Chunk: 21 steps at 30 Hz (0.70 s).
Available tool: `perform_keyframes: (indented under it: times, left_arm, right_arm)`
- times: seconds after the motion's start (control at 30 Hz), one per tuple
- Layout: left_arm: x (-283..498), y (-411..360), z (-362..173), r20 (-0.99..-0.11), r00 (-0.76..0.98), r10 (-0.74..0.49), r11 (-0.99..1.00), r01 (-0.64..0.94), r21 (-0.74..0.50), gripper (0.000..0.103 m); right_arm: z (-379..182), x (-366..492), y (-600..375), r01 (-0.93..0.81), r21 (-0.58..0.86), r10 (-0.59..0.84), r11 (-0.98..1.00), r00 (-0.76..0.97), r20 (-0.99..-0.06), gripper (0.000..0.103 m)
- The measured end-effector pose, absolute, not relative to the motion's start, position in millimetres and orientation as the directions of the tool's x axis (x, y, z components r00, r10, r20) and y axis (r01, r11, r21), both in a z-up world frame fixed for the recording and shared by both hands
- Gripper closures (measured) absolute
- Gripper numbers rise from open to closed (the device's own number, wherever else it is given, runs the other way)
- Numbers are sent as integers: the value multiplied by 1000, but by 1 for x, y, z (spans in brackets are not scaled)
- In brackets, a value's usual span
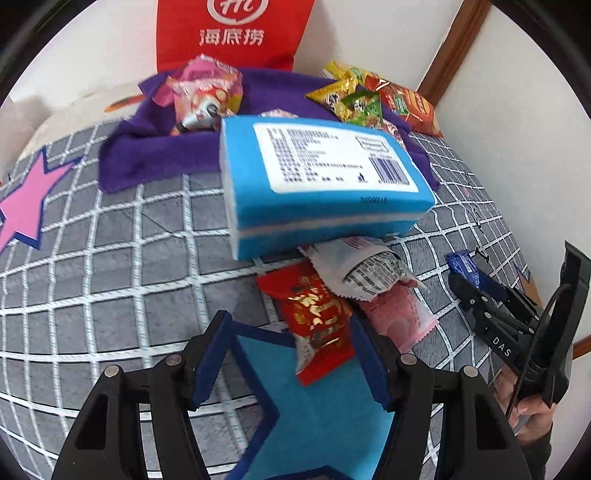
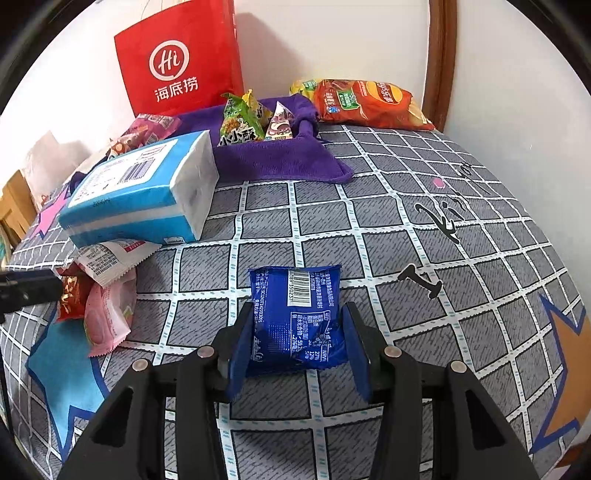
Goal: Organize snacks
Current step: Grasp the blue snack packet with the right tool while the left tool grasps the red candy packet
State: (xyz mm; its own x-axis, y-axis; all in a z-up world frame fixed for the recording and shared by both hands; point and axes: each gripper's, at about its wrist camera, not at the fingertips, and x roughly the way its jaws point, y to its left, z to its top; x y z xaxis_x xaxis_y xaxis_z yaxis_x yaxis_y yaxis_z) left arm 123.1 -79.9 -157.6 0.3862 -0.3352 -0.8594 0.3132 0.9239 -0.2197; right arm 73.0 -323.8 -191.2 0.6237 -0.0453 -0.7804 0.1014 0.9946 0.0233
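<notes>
Grey checked bedding (image 1: 110, 288) with star patches covers the surface in both views, a white wall behind it.

Left wrist view: a red paper bag (image 1: 232, 33) stands at the top against the wall, with a purple cloth (image 1: 155, 147) spread below it. A blue tissue pack (image 1: 317, 184) lies across the centre. Just below it sit a white packet (image 1: 365, 273), a red packet (image 1: 317, 317) and a pink packet (image 1: 399, 317), piled together. The left gripper (image 1: 291, 365) hangs at the bottom of the frame, fingers apart, the red packet's lower end between them; whether the pads touch it I cannot tell. At the right edge a hand (image 1: 532, 410) holds the right gripper (image 1: 476, 284), with a blue wrapper at its tips.

Right wrist view: the right gripper (image 2: 299, 339) is clamped on a blue snack packet (image 2: 295, 314) at lower centre, both pads pressing its sides. An orange chip bag (image 2: 369, 105) lies at the top right by the wooden door frame (image 2: 441, 55). Green and white triangular snacks (image 2: 255, 118) rest on the purple cloth at upper centre.
</notes>
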Motion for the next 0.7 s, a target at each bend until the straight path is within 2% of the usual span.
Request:
perform_keyframes:
  times: [0.27,0.4,0.43,0.7]
  left_arm:
    - [129,-97,-164,-859,380,-342,922,310,-230,42]
    - [128,-103,-165,-851,404,-336,924,315,-215,50]
    - [128,-104,-165,-849,407,-338,923,318,-215,56]
    - [129,-89,-164,-853,404,-331,930,295,-221,53]
  right_arm:
    - [-191,72,-325,104,30,-42,994,628,-777,57]
    - [-191,71,-323,107,14,-57,994,629,-775,57]
    - [-191,71,-323,107,13,-57,994,629,-775,57]
    - [-192,71,-323,107,17,-55,994,631,-774,57]
